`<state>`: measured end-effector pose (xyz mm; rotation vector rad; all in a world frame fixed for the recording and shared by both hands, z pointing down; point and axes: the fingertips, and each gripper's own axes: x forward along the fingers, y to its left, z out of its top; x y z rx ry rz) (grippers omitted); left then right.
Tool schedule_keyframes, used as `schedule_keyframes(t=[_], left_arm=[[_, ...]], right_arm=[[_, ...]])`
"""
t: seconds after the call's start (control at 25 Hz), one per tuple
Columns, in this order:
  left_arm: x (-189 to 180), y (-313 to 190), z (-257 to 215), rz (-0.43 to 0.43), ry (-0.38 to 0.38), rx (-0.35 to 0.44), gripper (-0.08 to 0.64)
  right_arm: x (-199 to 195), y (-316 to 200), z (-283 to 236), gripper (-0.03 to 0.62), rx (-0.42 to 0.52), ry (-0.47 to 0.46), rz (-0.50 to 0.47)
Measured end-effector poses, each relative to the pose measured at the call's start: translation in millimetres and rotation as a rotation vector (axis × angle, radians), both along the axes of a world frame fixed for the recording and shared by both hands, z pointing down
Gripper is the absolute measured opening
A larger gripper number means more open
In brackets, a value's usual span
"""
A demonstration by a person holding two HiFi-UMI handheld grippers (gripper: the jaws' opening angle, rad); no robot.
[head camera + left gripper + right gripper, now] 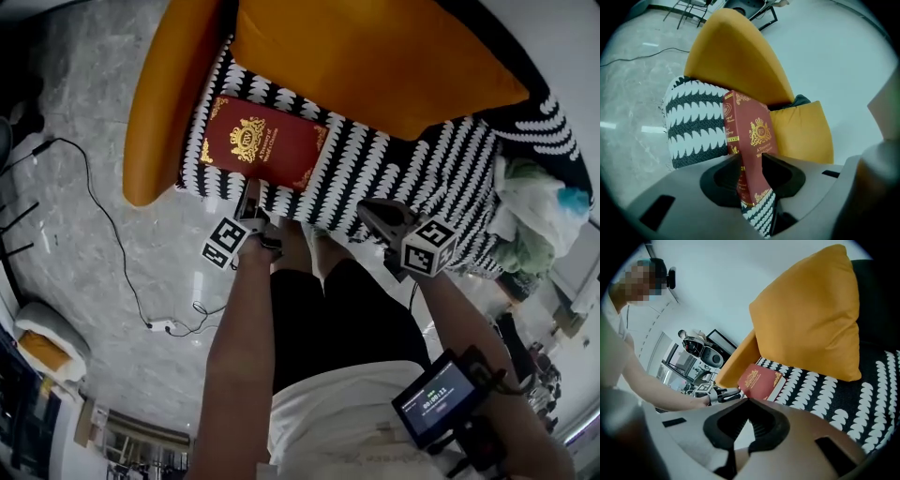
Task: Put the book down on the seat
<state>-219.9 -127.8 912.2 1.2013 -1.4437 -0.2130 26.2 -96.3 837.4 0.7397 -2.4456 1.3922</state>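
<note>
Book (261, 142) flat on seat (412, 173), near front edge, close beside orange armrest (164, 103). Bare seat on side toward right gripper (368, 208). Left gripper (252, 201) jaws pressed on both faces of book's near end. Right gripper jaws together, empty, off seat's front edge. Left gripper view: book's near corner partly hidden behind jaws.

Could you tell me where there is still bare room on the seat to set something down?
The black-and-white patterned seat is bare between the red gold-printed book and the white and green cloth heap, in front of the orange cushion. The left is crowded: the book is there, clamped by the left gripper.
</note>
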Motion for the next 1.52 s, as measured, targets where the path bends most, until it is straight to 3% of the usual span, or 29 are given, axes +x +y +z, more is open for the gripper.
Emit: schedule_keyframes(t=[0.12, 0.28, 0.36, 0.48, 0.76, 1.08, 1.32, 1.52], left_arm=[[9.7, 14.1, -8.8, 0.099, -0.04, -0.011, 0.078], [31.9, 38.9, -22.3, 0.362, -0.159, -0.051, 0.011], [41.0, 47.2, -37.5, 0.448, -0.207, -0.029, 0.011], [57.1, 67.3, -62.1, 0.512, -0.228, 0.006, 0.011], [80.9, 81.4, -137.9, 0.515, -0.308, 0.124, 0.011], [120.7, 84.0, -222.0, 0.578, -0.405, 0.249, 0.011], [135.4, 86.7, -293.1, 0.559, -0.414, 0.344, 0.011], [145.6, 97.8, -335.2, 0.581, -0.465, 0.402, 0.011]], right_arm=[[3.2, 7.4, -0.6, 0.014, 0.02, -0.003, -0.007], [7.1, 16.9, -3.7, 0.015, 0.04, -0.002, -0.02], [8.1, 18.2, -10.9, 0.014, 0.058, -0.009, -0.032], [14.2, 28.9, -25.6, 0.014, 0.073, -0.01, -0.058], [31.0, 23.5, -72.1, 0.014, 0.158, -0.021, -0.082], [44.4, 7.8, -141.9, 0.014, 0.28, -0.068, -0.092], [51.3, 11.2, -201.2, 0.014, 0.376, -0.112, -0.072], [61.3, 23.9, -233.7, 0.014, 0.439, -0.139, -0.051]])
